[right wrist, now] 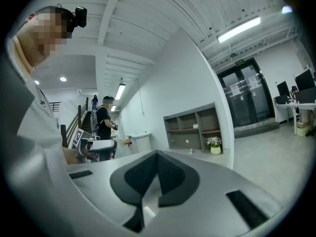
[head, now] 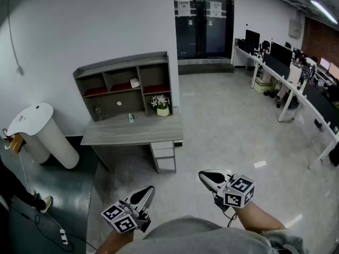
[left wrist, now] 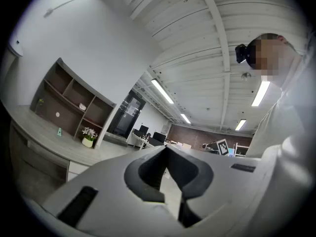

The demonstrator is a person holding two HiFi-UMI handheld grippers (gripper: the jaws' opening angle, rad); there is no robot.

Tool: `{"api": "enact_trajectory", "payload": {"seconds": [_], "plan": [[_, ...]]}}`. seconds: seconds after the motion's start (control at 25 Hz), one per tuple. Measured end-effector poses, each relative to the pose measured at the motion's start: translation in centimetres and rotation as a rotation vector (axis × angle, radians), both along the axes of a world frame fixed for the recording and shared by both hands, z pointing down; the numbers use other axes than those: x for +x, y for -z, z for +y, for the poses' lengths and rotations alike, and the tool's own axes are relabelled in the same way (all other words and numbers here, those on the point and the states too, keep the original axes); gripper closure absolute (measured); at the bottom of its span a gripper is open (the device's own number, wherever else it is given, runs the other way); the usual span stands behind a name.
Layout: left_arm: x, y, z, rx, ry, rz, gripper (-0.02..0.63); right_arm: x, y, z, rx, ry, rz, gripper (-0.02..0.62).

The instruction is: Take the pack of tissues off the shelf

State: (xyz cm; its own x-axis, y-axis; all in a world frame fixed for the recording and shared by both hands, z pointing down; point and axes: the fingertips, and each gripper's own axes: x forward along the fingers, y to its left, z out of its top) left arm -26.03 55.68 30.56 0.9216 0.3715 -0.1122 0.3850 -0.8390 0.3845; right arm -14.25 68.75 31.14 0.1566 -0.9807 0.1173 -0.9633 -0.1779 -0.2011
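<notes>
White and round, a bin (head: 39,134) stands at the far left by the wall. Next to it is a grey desk (head: 114,134) with a grey shelf (head: 124,62) on top of it. The tissues (head: 134,82) are a small white pack. They lie in the middle box of the shelf's top row, close to that box's right wall. A small green thing (head: 131,118) stands on the desk below them, and a pot of flowers (head: 161,103) stands at the shelf's right end. The left claw (head: 148,190) is low down, well away from the desk. Its two jaws are pressed together with nothing between them. The right claw (head: 204,174) is beside it, also far from the shelf. Its jaws are tight together too, and it holds nothing. Dark glass doors (head: 204,20) are at the back. Long desks with screens (head: 296,83) run along the right side.
</notes>
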Motion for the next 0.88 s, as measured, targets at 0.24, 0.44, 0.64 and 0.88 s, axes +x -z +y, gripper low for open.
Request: {"api": "enact_trajectory", "payload": {"seconds": [0.24,0.44,0.64,0.88], "plan": [[0.3,0.0,0.9,0.001,0.001,0.005,0.594,0.2,-0.1,0.8,0.000,0.012,0.002,0.600],[0.8,0.1,2.8,0.003,-0.010,0.003,0.594,0.4,-0.1,2.6,-0.002,0.009,0.005,0.600],[1.5,0.3,5.0,0.003,-0.024,0.001,0.594,1.1,-0.2,4.5,-0.009,-0.007,-0.001,0.596],[2.6,0.2,7.3,0.008,-0.040,0.000,0.594,1.6,-0.2,6.7,0.001,-0.002,0.010,0.595]]}}
